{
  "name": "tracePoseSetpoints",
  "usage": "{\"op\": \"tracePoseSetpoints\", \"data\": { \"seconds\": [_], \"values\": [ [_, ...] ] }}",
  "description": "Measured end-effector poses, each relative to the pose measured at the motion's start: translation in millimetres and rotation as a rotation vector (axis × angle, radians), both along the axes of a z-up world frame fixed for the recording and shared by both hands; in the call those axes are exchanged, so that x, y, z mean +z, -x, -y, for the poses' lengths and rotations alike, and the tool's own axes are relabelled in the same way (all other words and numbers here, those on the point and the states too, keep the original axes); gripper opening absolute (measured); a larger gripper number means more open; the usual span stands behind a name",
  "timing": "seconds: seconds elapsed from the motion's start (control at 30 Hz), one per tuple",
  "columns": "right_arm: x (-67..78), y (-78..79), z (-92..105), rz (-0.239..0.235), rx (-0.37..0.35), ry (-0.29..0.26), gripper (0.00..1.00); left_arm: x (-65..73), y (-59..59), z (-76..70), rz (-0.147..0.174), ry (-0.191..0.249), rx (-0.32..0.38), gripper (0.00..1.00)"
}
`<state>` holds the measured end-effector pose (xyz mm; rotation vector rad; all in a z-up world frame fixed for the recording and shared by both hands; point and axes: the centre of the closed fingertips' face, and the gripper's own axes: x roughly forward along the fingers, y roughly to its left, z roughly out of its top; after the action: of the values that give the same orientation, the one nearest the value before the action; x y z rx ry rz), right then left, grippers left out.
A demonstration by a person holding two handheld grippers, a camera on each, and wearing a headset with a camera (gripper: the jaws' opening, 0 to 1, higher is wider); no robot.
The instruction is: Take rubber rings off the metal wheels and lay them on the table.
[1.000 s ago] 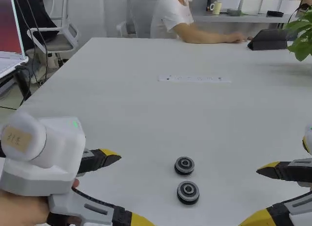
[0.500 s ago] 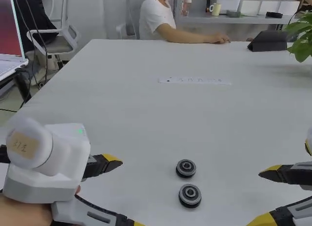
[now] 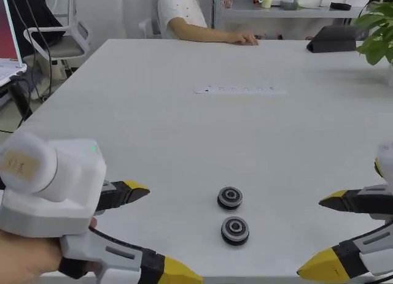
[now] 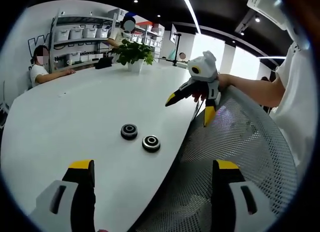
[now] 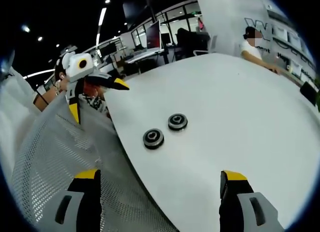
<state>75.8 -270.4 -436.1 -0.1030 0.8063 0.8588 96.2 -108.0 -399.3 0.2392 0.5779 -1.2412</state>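
Left gripper [image 3: 173,234]: yellow-tipped jaws spread wide, nothing between them, touching nothing. It hangs left of the wheels at the near table edge. Right gripper [image 3: 310,238]: likewise spread wide and empty, right of the wheels.

Two small round metal wheels, far wheel [image 3: 229,197] and near wheel [image 3: 235,230], lie flat on the white table [image 3: 184,130], close together but apart. The black rubber rings [image 3: 224,232] are on both.

Beyond the wheels there's a flat white power strip [image 3: 239,89] mid-table. Farther beyond, a person in a white shirt [image 3: 181,14] sits at the far end, forearm on the top. A black wedge-shaped object [image 3: 331,46] and a green leafy plant [image 3: 377,32] are beyond the wheels to the right.

Both gripper views add a grey mesh chair back [image 4: 240,142] on the near side of the wheels. The left gripper view also shows a shelf rack of white boxes [image 4: 75,41] behind the seated person, and the right gripper view shows a desk monitor [image 5: 152,34].
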Motion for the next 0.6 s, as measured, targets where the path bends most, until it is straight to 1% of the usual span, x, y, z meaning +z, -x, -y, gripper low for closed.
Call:
{"op": "tracePoseSetpoints", "data": {
  "seconds": [0.07,0.1,0.13,0.17,0.23,0.27,0.4,0.47,0.6],
  "values": [
    [-0.1,-0.2,-0.5,-0.003,0.001,0.0,0.99,0.4,-1.1,-0.5,0.002,0.0,0.005,0.96],
    [0.0,-0.5,-0.5,-0.004,0.001,0.0,0.99,-0.1,-1.3,-1.1,0.007,-0.009,0.007,0.96],
    [0.0,-0.8,-0.3,-0.004,0.0,0.0,0.98,-1.0,-0.7,-1.5,0.015,-0.021,0.003,0.96],
    [0.1,-0.8,0.1,-0.003,0.001,0.001,0.95,-3.3,0.2,-2.2,0.026,-0.043,-0.009,0.96],
    [0.7,-1.0,0.4,-0.001,-0.004,-0.003,0.95,-6.8,1.4,-2.8,0.033,-0.072,-0.021,0.96],
    [1.0,-1.1,0.8,-0.002,-0.01,-0.007,0.96,-7.4,1.8,-2.6,0.035,-0.077,-0.026,0.96],
    [1.4,-2.2,2.5,-0.006,-0.022,-0.011,0.95,-7.2,3.7,-2.2,0.027,-0.074,-0.037,0.96],
    [2.8,-3.6,3.4,-0.006,-0.034,-0.025,0.95,-6.7,3.9,-2.0,0.022,-0.069,-0.034,0.96],
    [7.4,-6.3,4.5,0.005,-0.054,-0.05,0.95,-2.9,2.1,-2.3,0.026,-0.052,-0.021,0.96]
  ]
}}
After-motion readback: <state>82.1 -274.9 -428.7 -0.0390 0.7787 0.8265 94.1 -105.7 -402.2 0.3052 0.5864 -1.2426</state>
